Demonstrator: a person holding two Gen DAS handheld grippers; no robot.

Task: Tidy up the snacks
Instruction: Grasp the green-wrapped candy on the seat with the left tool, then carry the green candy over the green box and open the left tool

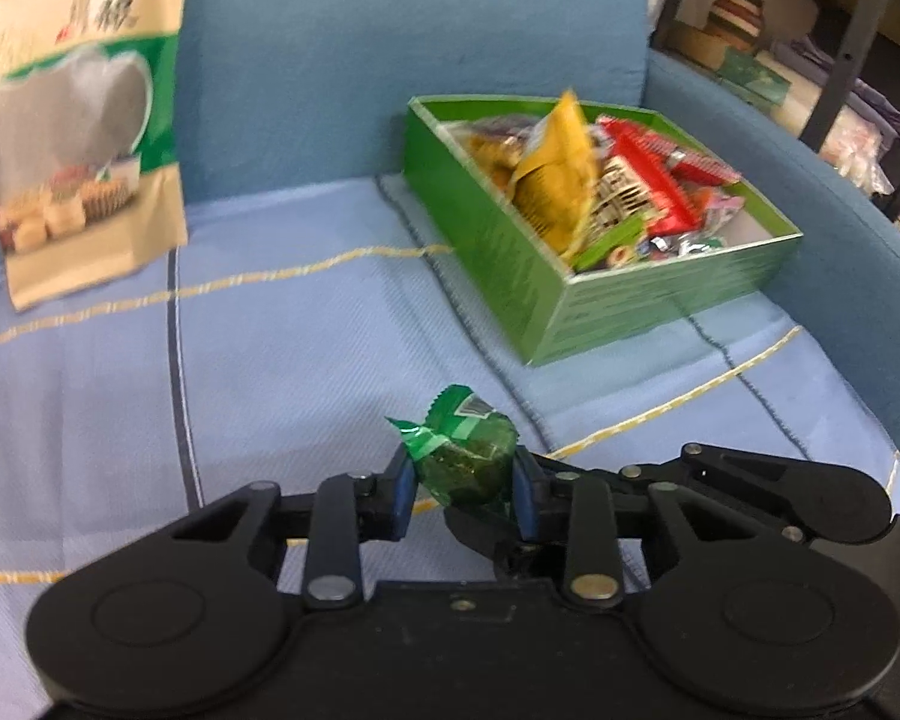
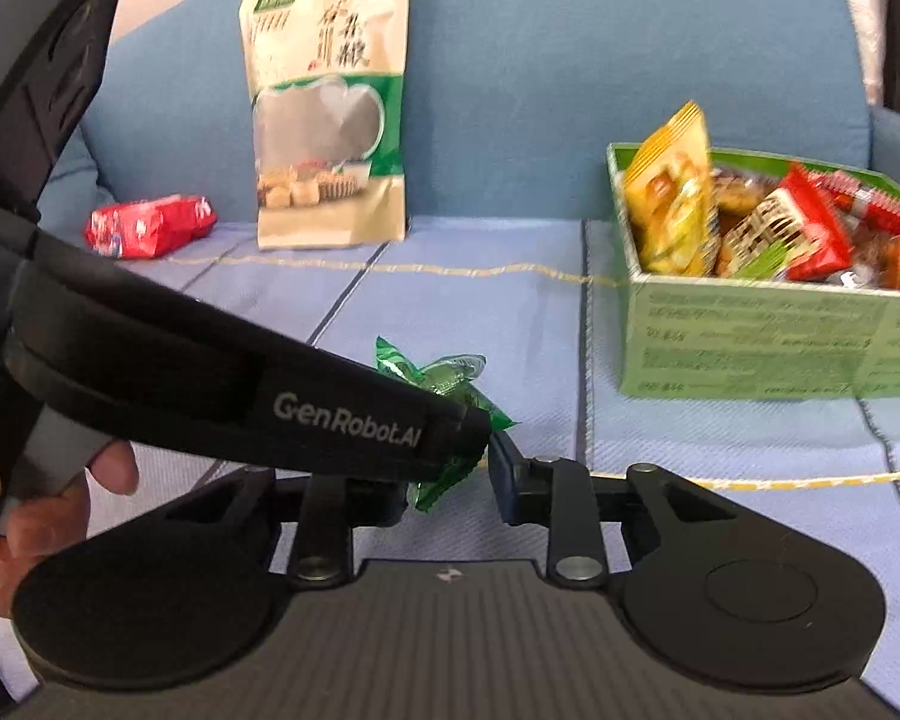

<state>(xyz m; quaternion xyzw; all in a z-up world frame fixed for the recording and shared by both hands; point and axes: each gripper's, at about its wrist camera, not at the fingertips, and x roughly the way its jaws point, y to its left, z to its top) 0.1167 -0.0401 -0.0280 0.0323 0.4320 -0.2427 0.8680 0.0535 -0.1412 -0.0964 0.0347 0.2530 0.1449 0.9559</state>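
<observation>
My left gripper [image 1: 463, 483] is shut on a small green wrapped snack [image 1: 465, 450], held just above the blue striped seat cover. The same snack shows in the right wrist view [image 2: 450, 384], partly hidden behind the left gripper's black body [image 2: 240, 384]. My right gripper [image 2: 450, 483] sits just behind the snack with its jaws apart; the wrapper's tail hangs between them. A green box [image 1: 570, 282] full of snack packs stands to the right; it also shows in the right wrist view [image 2: 762, 336].
A tall beige and green snack bag [image 2: 327, 96] leans on the blue sofa back [image 1: 390, 60]. A red packet [image 2: 150, 225] lies at the far left of the seat. The sofa armrest [image 1: 840, 210] rises behind the box. Shelves [image 1: 810, 30] stand beyond.
</observation>
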